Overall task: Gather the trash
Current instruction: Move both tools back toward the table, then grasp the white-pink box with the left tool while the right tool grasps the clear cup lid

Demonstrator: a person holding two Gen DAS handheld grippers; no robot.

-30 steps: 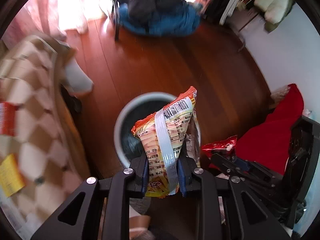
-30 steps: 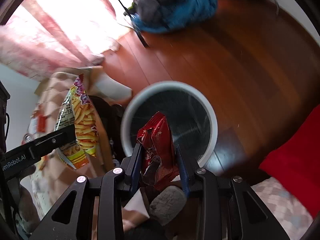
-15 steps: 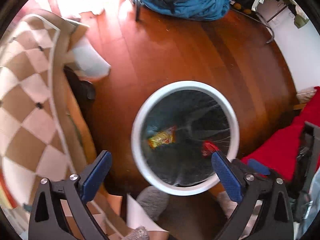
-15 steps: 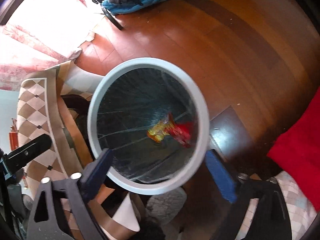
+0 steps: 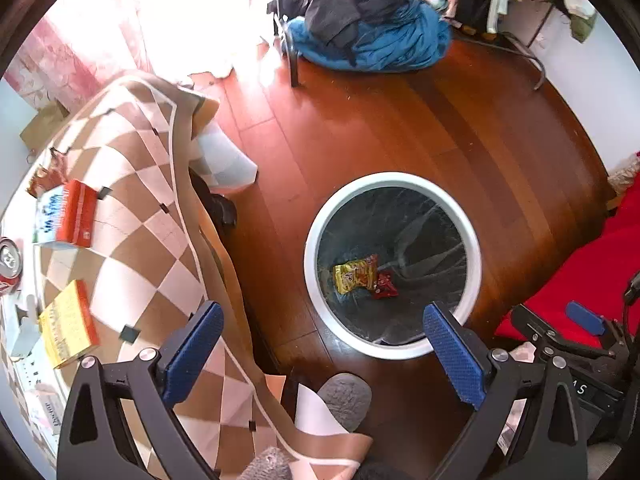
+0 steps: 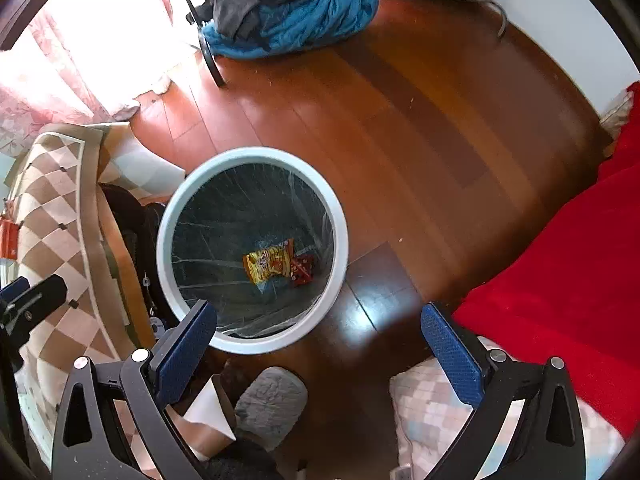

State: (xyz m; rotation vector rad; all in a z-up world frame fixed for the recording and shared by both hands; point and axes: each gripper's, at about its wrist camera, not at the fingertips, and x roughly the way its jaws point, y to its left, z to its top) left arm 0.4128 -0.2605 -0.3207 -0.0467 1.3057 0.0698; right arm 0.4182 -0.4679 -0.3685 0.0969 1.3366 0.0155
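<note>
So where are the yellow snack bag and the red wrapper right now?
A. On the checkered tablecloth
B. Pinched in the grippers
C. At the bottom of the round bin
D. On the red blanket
C. The yellow snack bag and the red wrapper lie side by side at the bottom of the bin, and both the left gripper and the right gripper are open with nothing in them.

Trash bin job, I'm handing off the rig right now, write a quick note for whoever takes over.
Left gripper: jaws open, empty, above the round white-rimmed trash bin.
Right gripper: jaws open, empty, also over the bin.
Done: yellow snack packet and small red wrapper lie at the bin's bottom.
Left: on the checkered tablecloth, a red-and-white carton, yellow box and drink can may still need collecting.
</note>
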